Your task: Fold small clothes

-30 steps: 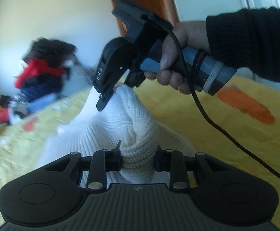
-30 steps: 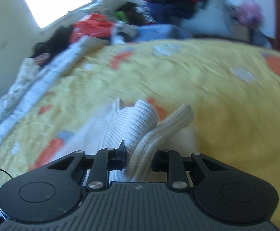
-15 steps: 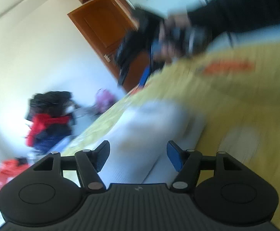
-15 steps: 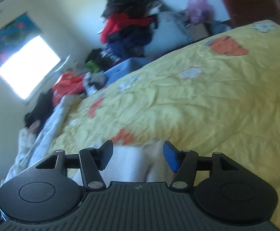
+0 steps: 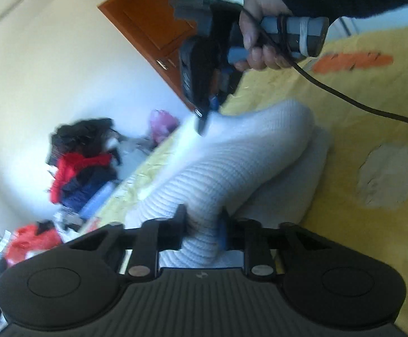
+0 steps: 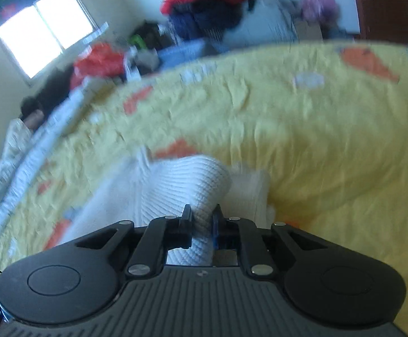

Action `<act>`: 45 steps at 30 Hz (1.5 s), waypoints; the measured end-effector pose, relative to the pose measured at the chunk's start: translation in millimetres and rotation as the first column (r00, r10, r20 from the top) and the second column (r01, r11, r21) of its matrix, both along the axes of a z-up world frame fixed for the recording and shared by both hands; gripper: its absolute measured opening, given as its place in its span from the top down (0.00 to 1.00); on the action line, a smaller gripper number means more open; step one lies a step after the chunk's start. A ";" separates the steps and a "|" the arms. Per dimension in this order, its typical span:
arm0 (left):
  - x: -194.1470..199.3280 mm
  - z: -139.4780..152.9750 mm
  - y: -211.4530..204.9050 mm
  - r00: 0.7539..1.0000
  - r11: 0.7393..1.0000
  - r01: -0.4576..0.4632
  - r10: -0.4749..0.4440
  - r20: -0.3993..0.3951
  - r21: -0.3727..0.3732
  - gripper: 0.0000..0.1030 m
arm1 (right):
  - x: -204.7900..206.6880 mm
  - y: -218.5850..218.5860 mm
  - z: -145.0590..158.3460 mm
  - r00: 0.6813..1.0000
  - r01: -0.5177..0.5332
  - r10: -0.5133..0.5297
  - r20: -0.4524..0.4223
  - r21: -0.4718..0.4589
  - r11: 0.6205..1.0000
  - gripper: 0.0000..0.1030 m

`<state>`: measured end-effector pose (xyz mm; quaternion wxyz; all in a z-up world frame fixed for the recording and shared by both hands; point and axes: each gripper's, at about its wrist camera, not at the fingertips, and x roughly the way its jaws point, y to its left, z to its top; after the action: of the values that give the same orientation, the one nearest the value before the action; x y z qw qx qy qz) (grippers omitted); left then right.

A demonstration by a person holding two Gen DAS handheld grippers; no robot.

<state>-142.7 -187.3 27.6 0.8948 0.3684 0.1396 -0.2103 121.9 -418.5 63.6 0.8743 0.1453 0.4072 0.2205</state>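
A white ribbed knit garment point(image 5: 240, 165) lies partly folded on the yellow bedspread point(image 5: 372, 129). My left gripper point(image 5: 202, 224) is shut on its near edge and lifts it. My right gripper point(image 6: 201, 220) is shut on another part of the same garment point(image 6: 176, 185). In the left wrist view the right gripper point(image 5: 204, 118) shows at the far end of the garment, held by a hand in a black sleeve.
The yellow bedspread point(image 6: 302, 129) has orange and white patches. A pile of red and dark clothes point(image 5: 83, 163) stands by the wall. A wooden door point(image 5: 153, 25) is behind. A black cable point(image 5: 352, 101) trails from the right gripper. White bedding point(image 6: 13, 163) lies at the left.
Half a second ago both grippers were open and apart from the garment. Now both have shut on the white knit again and lift its edge.
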 end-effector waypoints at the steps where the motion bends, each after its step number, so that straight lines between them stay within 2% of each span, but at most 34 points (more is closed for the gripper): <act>1: -0.7 -1.8 -0.7 1.000 1.000 0.007 -0.007 -0.011 -0.006 0.83 | 0.0 -8.7 -0.2 1.000 0.021 -0.021 0.001 0.006 1.000 0.86; 4: -2.4 -15.5 -1.6 0.999 0.999 0.037 -0.037 0.001 0.016 0.84 | 8.4 -16.1 -31.1 0.993 0.053 -0.055 -0.100 -0.026 0.998 0.84; 5: -4.7 -19.7 -2.3 0.999 0.999 0.039 -0.040 0.033 0.037 0.83 | 2.7 -16.8 -34.1 0.994 0.074 -0.075 -0.076 -0.014 0.997 0.77; 6: -8.1 -20.4 -1.5 0.997 0.998 0.037 -0.040 0.061 0.051 0.83 | -3.0 -19.2 -32.7 0.992 0.105 -0.104 -0.071 0.019 0.994 0.74; 8: -7.0 -11.9 9.0 0.997 0.999 0.037 -0.040 0.071 0.032 0.80 | -14.3 -25.4 -25.3 0.985 0.151 -0.141 -0.096 0.100 0.983 0.54; 10: -14.5 -3.6 23.9 0.997 0.999 0.038 -0.039 0.068 0.012 0.77 | -36.7 -33.0 -11.7 0.987 0.154 -0.141 -0.079 0.193 0.969 0.47; 13: -13.6 -4.7 37.3 0.997 0.999 0.033 -0.035 0.064 0.035 0.75 | -66.1 -35.3 -1.2 0.994 0.098 -0.083 -0.069 0.245 0.965 0.44; 17: -12.6 -23.3 31.8 0.992 0.990 0.040 -0.056 0.117 0.137 0.73 | -85.9 -25.2 -5.9 0.992 0.059 -0.037 -0.118 0.191 0.980 0.44; 19: -3.6 -25.2 27.9 0.994 0.989 0.045 -0.059 0.093 0.139 0.64 | -91.4 -13.5 -11.5 0.990 0.027 -0.010 -0.138 0.119 0.992 0.46; 20: -2.4 -26.0 26.7 0.995 0.989 0.056 -0.068 0.077 0.140 0.51 | -93.4 -8.5 -13.3 0.990 0.016 -0.003 -0.142 0.096 0.995 0.46; 21: -1.2 -27.7 24.8 0.994 0.988 0.070 -0.080 0.070 0.141 0.44 | -93.3 -4.9 -16.6 0.989 0.006 0.008 -0.145 0.091 0.996 0.46; 22: 0.1 -29.2 23.1 0.994 0.987 0.081 -0.091 0.065 0.141 0.44 | -93.1 -1.1 -18.5 0.990 -0.008 0.020 -0.140 0.083 0.997 0.51; 23: 5.2 -29.1 23.3 0.994 0.988 0.080 -0.088 0.059 0.133 0.46 | -96.6 1.4 -16.3 0.991 -0.023 0.031 -0.130 0.064 0.998 0.73; 24: 9.3 -26.3 23.3 0.996 0.990 0.079 -0.084 0.035 0.120 0.52 | -96.6 4.6 -13.9 0.991 -0.042 0.048 -0.128 0.042 0.998 0.80; 25: 0.6 -21.2 23.8 0.997 0.992 0.077 -0.079 0.013 0.095 0.62 | -98.2 7.0 -10.6 0.990 -0.056 0.059 -0.125 0.023 0.998 0.81; 26: 2.2 -17.0 26.8 0.998 0.996 0.062 -0.062 0.006 0.070 0.81 | -101.5 9.9 -5.8 0.992 -0.073 0.071 -0.102 -0.016 0.997 0.82; 28: 7.9 -12.0 33.8 0.998 0.998 0.057 -0.057 -0.035 0.022 0.83 | -104.5 9.0 -6.8 0.993 -0.083 0.076 -0.086 -0.082 0.993 0.85; 29: 9.1 -12.9 35.9 0.996 0.998 0.064 -0.064 -0.056 0.010 0.84 | -101.6 4.0 -13.6 0.993 -0.082 0.075 -0.096 -0.072 0.994 0.86; 31: 8.9 -17.4 36.7 0.997 0.998 0.062 -0.062 -0.045 -0.001 0.84 | -97.7 -6.2 -23.5 0.992 -0.048 0.048 -0.118 0.000 0.999 0.79; 33: 4.1 -13.3 37.1 0.997 0.998 0.067 -0.068 -0.030 -0.012 0.83 | -100.4 -5.4 -23.8 0.993 -0.035 0.035 -0.112 0.008 0.999 0.76; 35: -1.5 2.4 46.7 0.995 0.993 0.081 -0.086 -0.050 -0.090 0.80 | -104.5 -6.4 -18.7 0.994 -0.025 0.029 -0.108 0.033 0.999 0.61; 36: -2.9 12.6 55.0 0.992 0.986 0.090 -0.102 -0.080 -0.141 0.79 | -105.2 -9.2 -14.2 0.993 -0.012 0.019 -0.113 0.056 0.998 0.56; 37: -2.3 23.9 64.8 0.987 0.976 0.093 -0.117 -0.115 -0.195 0.75 | -106.8 -14.4 -7.6 0.994 0.007 0.004 -0.109 0.094 0.996 0.45; 38: 1.7 33.6 74.3 0.982 0.965 0.086 -0.124 -0.142 -0.248 0.57 | -108.3 -21.6 -0.9 0.996 0.029 -0.017 -0.084 0.141 0.990 0.27; 39: 7.8 44.3 86.0 0.978 0.948 0.065 -0.122 -0.169 -0.311 0.18 | -110.1 -30.9 5.4 0.998 0.059 -0.051 -0.044 0.188 0.980 0.15; 40: 15.8 51.6 95.2 0.977 0.933 0.030 -0.103 -0.185 -0.360 0.02 | -109.8 -38.9 8.7 0.996 0.089 -0.089 -0.006 0.215 0.973 0.02; 42: 41.2 61.2 114.8 0.972 0.879 -0.071 -0.045 -0.231 -0.471 0.00 | -101.4 -50.1 5.7 0.989 0.135 -0.143 0.023 0.217 0.967 0.01; 43: 60.9 62.6 124.4 0.957 0.841 -0.148 -0.012 -0.291 -0.521 0.00 | -90.9 -54.6 -1.8 0.986 0.164 -0.164 -0.014 0.207 0.965 0.03; 45: 105.1 56.6 144.4 0.895 0.730 -0.322 0.026 -0.446 -0.603 0.00 | -72.5 -58.6 -18.2 0.977 0.209 -0.195 -0.088 0.191 0.959 0.08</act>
<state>-37.6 -42.9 84.1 0.9327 -0.0410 0.2739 -0.2310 49.4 -477.1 45.4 0.8588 0.2802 0.3960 0.1647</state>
